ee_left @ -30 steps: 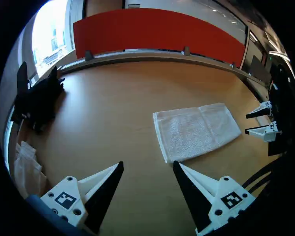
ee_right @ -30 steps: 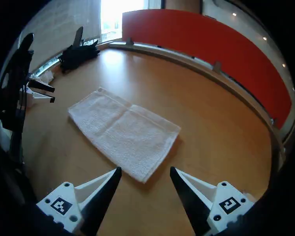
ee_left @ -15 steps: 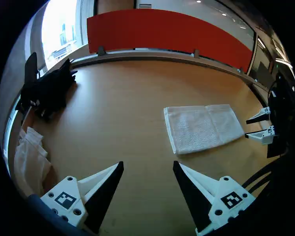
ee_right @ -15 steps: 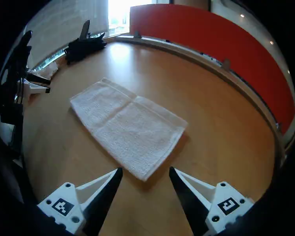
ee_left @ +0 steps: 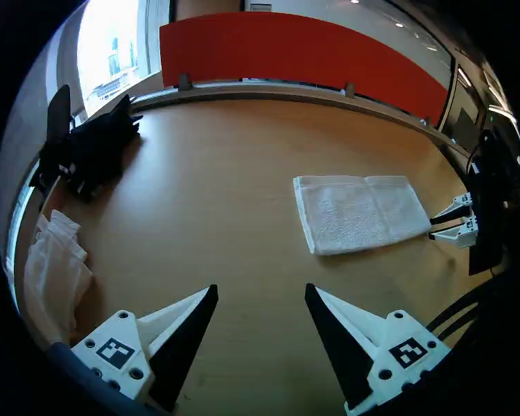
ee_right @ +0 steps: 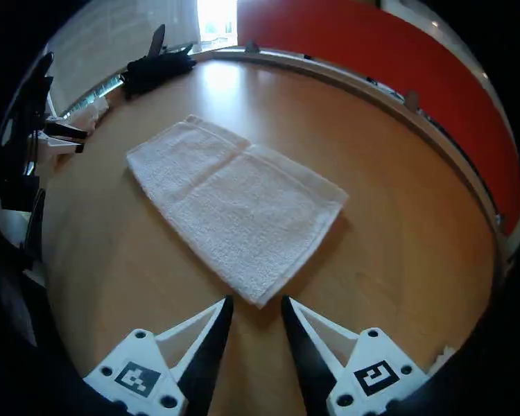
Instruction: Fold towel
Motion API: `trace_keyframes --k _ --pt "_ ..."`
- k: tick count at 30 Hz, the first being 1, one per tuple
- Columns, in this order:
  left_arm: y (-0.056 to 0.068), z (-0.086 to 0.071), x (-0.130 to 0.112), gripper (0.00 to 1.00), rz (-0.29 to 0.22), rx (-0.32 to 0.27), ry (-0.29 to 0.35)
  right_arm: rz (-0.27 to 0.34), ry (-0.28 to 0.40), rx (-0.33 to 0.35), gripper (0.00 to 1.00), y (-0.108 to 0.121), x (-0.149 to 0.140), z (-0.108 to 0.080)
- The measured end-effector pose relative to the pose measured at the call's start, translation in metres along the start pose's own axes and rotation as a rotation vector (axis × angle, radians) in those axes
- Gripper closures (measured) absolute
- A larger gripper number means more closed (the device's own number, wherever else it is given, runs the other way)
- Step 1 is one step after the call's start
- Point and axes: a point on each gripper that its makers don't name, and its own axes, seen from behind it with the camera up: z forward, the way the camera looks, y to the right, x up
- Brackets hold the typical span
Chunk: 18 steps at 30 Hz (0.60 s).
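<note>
A white towel [ee_right: 232, 201], folded into a flat rectangle, lies on the wooden table [ee_right: 399, 229]. In the right gripper view its near corner sits right at the tips of my right gripper [ee_right: 256, 301]. Those fingers stand narrowly apart and do not press on the cloth. In the left gripper view the towel [ee_left: 360, 211] lies ahead to the right, well beyond my left gripper [ee_left: 260, 291]. That gripper is wide open over bare wood, holding nothing. The right gripper [ee_left: 454, 222] shows at the towel's right end. The left gripper [ee_right: 66, 135] appears far left in the right gripper view.
A black bundle [ee_left: 87, 149] lies at the table's far left edge, with white cloths [ee_left: 52, 263] piled nearer along that side. A red panel [ee_left: 295, 52] runs behind the table's back edge. Bare wood stretches between the towel and the black bundle.
My right gripper has moved in to the towel's near corner, and its fingers have narrowed. The left gripper view has shifted a little, so the towel sits slightly farther off.
</note>
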Motion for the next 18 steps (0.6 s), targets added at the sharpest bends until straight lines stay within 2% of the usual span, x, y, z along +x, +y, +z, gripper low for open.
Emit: trace_keyframes --k 8,14,18 --pt "-0.0005 -0.002 -0.0018 0.07 -0.007 -0.001 0.0 -0.012 -0.001 0.009 0.7 -0.0001 0.0008 0.0039" --pt "-0.0011 -0.0022 -0.0031 0.07 -0.011 -0.001 -0.002 -0.014 -0.005 0.011 0.92 -0.0004 0.0017 0.0047" --pt "-0.0014 -0.0023 -0.0035 0.06 -0.011 -0.001 -0.003 -0.012 -0.001 0.011 0.96 -0.003 0.0027 0.0036"
